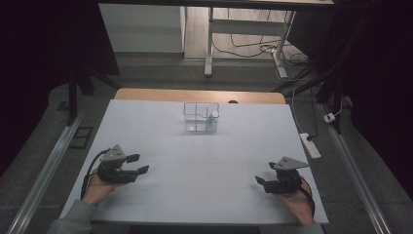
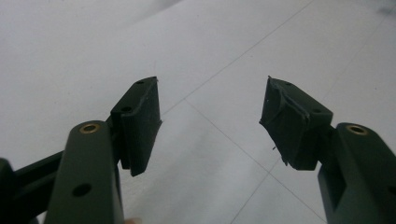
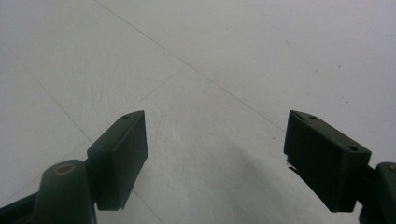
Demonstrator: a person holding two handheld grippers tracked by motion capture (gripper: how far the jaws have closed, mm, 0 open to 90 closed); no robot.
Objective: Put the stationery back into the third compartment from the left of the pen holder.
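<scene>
A clear plastic box (image 1: 200, 117) with compartments stands at the far middle of the white table (image 1: 195, 156); a small white-capped bottle (image 1: 213, 120) sits in its right side. My left gripper (image 1: 138, 164) rests near the table's front left, held by a hand, jaws open and empty. In the left gripper view its pads (image 2: 140, 122) stand wide apart over bare table. My right gripper (image 1: 263, 176) lies near the front right, also open and empty. Its pads (image 3: 122, 154) in the right gripper view frame nothing but table.
Metal rails (image 1: 46, 170) run along both sides of the table. A power strip (image 1: 310, 145) lies on the floor at the right. A desk frame (image 1: 243, 29) with cables stands beyond the table.
</scene>
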